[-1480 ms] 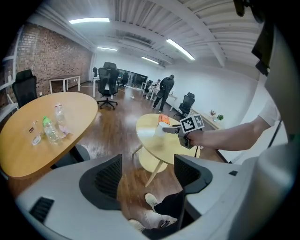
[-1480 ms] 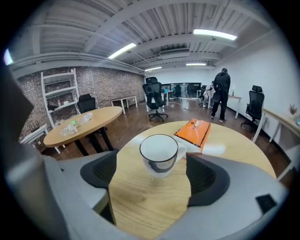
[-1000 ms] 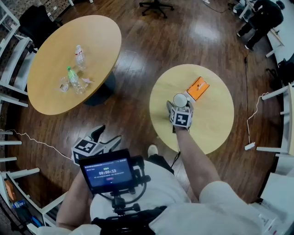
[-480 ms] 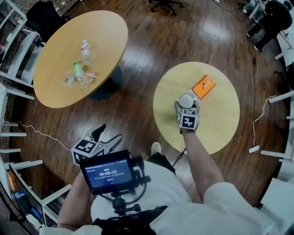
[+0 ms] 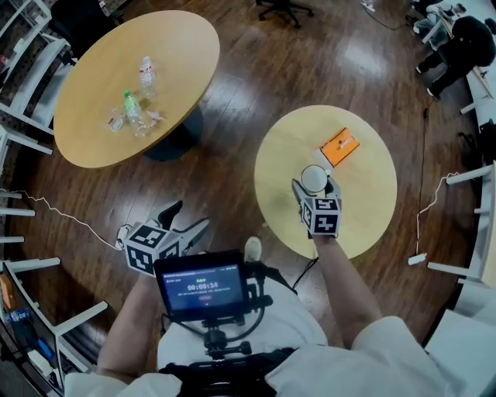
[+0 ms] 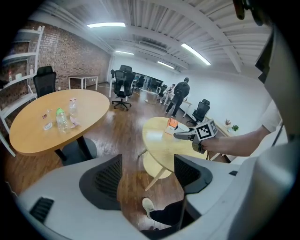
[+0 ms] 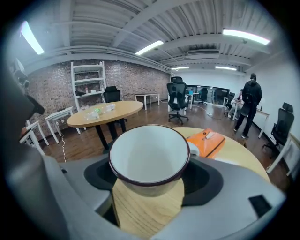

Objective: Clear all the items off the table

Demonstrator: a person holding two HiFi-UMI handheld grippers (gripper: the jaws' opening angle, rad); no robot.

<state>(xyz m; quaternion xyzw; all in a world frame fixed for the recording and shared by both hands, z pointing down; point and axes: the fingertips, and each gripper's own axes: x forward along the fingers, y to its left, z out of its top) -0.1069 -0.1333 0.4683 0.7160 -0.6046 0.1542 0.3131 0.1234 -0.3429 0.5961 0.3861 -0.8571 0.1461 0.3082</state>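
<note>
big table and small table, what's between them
Only bare wood floor lies between the big table and the small table, as the head view shows.

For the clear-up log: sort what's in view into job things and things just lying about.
Job: white mug, orange box, small round table.
Lying about: plastic bottles on the far oval table, office chair, floor cable.

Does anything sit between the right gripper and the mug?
Nothing visible does. The right gripper has just been closing its jaws, which now clamp the white mug by its sides. The orange box lies beyond it on the round table, apart.
</note>
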